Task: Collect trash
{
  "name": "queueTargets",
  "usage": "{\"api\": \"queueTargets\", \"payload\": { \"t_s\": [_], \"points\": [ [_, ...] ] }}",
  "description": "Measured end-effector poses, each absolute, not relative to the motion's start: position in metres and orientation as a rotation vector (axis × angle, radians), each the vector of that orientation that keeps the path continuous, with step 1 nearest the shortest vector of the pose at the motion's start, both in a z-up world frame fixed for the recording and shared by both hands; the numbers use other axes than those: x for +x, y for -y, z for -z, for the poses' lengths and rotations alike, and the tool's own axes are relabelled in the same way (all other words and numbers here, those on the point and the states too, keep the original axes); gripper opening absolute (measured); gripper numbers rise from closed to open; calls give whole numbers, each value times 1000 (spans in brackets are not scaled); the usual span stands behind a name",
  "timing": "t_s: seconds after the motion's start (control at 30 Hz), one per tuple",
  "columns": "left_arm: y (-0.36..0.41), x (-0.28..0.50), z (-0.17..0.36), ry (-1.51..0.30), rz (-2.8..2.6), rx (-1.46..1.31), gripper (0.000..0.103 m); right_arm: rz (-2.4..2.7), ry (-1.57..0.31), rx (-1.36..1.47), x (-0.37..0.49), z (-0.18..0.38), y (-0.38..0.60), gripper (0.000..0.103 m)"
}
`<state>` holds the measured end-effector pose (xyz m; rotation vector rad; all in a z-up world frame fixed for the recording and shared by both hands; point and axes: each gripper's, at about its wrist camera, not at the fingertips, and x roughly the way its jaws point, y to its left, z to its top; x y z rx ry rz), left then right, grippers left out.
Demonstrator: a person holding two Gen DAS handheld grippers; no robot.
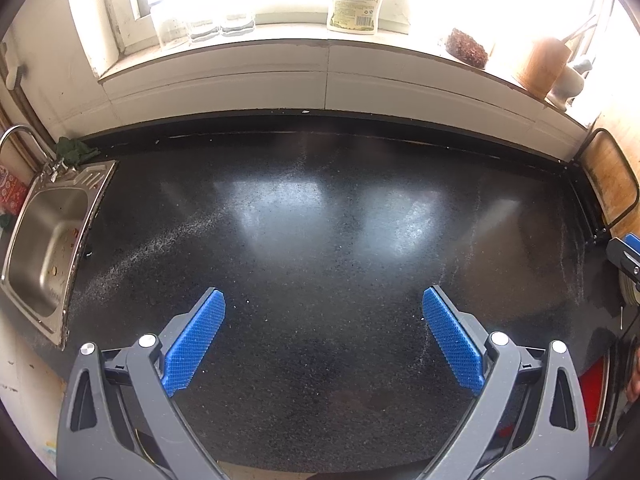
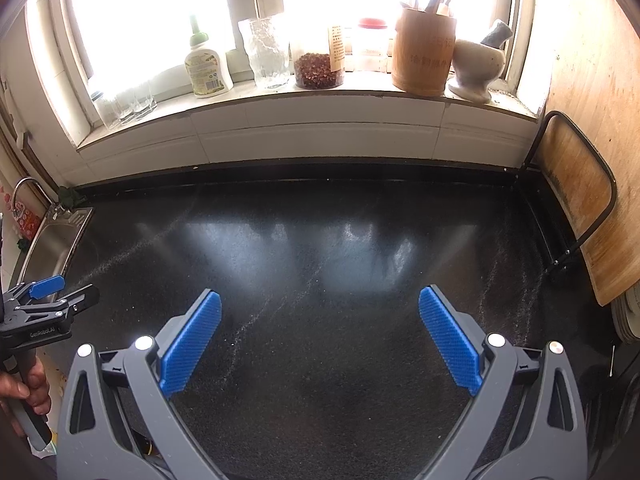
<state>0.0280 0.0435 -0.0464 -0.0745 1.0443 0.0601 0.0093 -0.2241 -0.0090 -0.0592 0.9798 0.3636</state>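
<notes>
My left gripper (image 1: 323, 308) is open and empty above a black speckled countertop (image 1: 320, 240). My right gripper (image 2: 319, 307) is open and empty above the same countertop (image 2: 320, 264). The left gripper also shows at the left edge of the right wrist view (image 2: 60, 292), held by a hand. The right gripper's tip shows at the right edge of the left wrist view (image 1: 626, 254). No loose trash shows on the countertop in either view. A green clump (image 1: 74, 150) lies by the faucet at the back left corner.
A steel sink (image 1: 48, 248) is set in the left end of the counter. A wooden cutting board (image 2: 576, 208) leans in a rack at the right. The windowsill holds a dish soap bottle (image 2: 206, 66), glass cup (image 2: 268, 54), spice jar (image 2: 318, 68), bamboo utensil holder (image 2: 422, 54) and mortar (image 2: 476, 68).
</notes>
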Motion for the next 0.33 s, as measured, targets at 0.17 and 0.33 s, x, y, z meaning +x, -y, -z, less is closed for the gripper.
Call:
{"api": "queueTargets", "payload": {
  "t_s": [0.17, 0.33],
  "points": [
    [-42, 30, 48, -1045, -63, -56, 96, -362, -991, -59, 12, 12, 223, 96],
    [-46, 38, 53, -1049, -69, -63, 96, -361, -1007, -54, 19, 22, 225, 96]
  ]
}}
